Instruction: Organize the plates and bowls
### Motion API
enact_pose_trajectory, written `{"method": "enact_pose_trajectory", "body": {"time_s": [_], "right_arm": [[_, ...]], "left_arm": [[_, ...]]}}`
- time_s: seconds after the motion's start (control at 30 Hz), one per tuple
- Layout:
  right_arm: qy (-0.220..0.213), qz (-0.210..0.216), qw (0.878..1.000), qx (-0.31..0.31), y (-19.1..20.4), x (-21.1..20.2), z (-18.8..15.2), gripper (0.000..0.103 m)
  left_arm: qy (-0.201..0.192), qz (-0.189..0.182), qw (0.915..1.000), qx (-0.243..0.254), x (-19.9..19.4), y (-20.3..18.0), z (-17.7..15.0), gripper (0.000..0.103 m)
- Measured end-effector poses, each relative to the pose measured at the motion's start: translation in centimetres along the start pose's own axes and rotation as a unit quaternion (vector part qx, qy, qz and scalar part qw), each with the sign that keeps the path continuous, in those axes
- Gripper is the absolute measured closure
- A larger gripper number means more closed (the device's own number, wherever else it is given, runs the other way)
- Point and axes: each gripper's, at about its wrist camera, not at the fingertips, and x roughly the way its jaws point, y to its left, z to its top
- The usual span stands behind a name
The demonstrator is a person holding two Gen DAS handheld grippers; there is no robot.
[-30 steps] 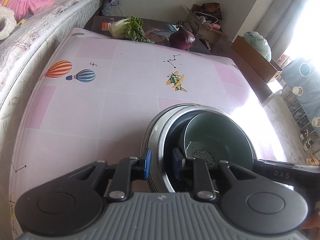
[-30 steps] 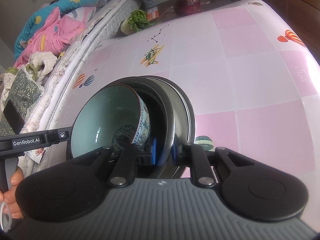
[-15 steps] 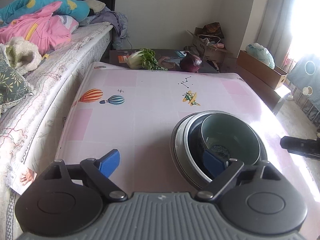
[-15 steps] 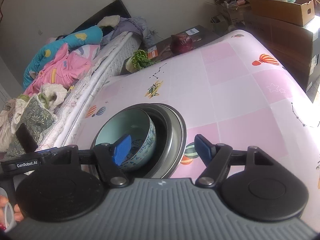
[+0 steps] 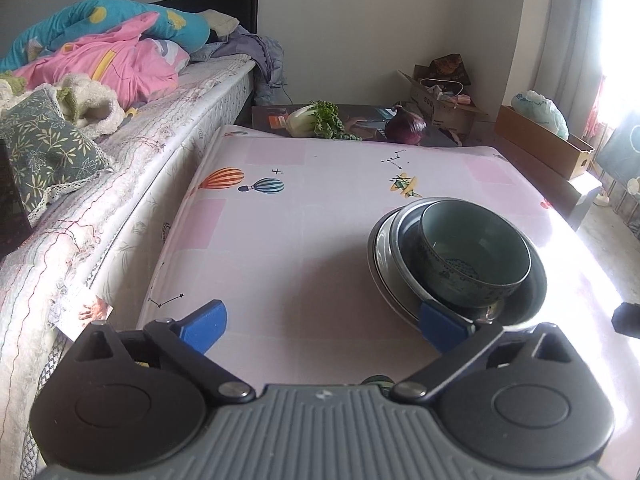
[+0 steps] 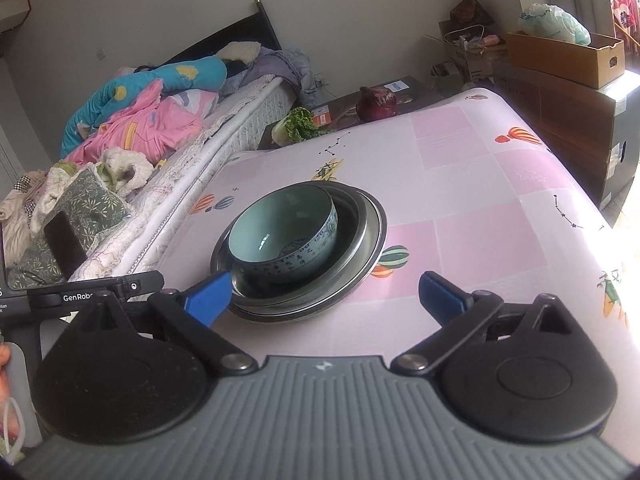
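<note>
The left tongs stand spread wide with nothing between their blue pads, having just been opening; the right tongs are likewise released and have just been opening, their gap empty too. On the table, covered in a pink checked cloth printed with balloons, sits a stack of dishes: a celadon bowl with a blue patterned outside rests inside a dark shallow bowl, which lies in a steel plate; the stack stands toward the near edge of the table, well apart from the far edge. In the left wrist view the right-hand pad shows just in front of the stack's near rim; whether it touches cannot be told; in the right wrist view the left-hand pad sits just beside the plate's rim. Part of the left tool's black body shows at the left border of the right wrist view. Beyond the far edge of the table lie a leafy cabbage and a red onion on a dark low surface; a bed piled with pink and blue bedding runs along the table's left edge; cardboard boxes stand past the far right corner.
</note>
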Motion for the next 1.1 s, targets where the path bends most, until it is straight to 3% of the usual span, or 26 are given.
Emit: {"method": "enact_pose_trajectory", "body": {"time_s": [0.17, 0.43, 0.53, 0.83, 1.1], "right_arm": [[0.011, -0.017, 1.0, -0.011, 0.9, -0.7, -1.4, 0.002], [0.031, -0.056, 0.997, -0.039, 2.2, -0.7, -1.6, 0.001], [0.041, -0.074, 0.995, -0.056, 2.9, -0.2, -1.5, 0.001], [0.079, -0.106, 0.986, -0.098, 4.8, 1.7, -1.2, 0.001], [0.089, -0.103, 0.987, -0.083, 4.5, 2.6, -1.0, 0.001]], "left_arm": [[0.0, 0.047, 0.9989, -0.007, -0.8, -0.3, -0.8, 0.0], [0.047, 0.026, 0.9977, -0.042, -0.8, 0.4, -1.2, 0.0], [0.056, 0.029, 0.9974, -0.033, -0.8, 0.2, -1.3, 0.0], [0.056, 0.046, 0.9973, -0.01, -1.3, -0.4, -1.4, 0.0], [0.054, 0.048, 0.9974, -0.004, -1.3, -0.6, -1.2, 0.0]]}}
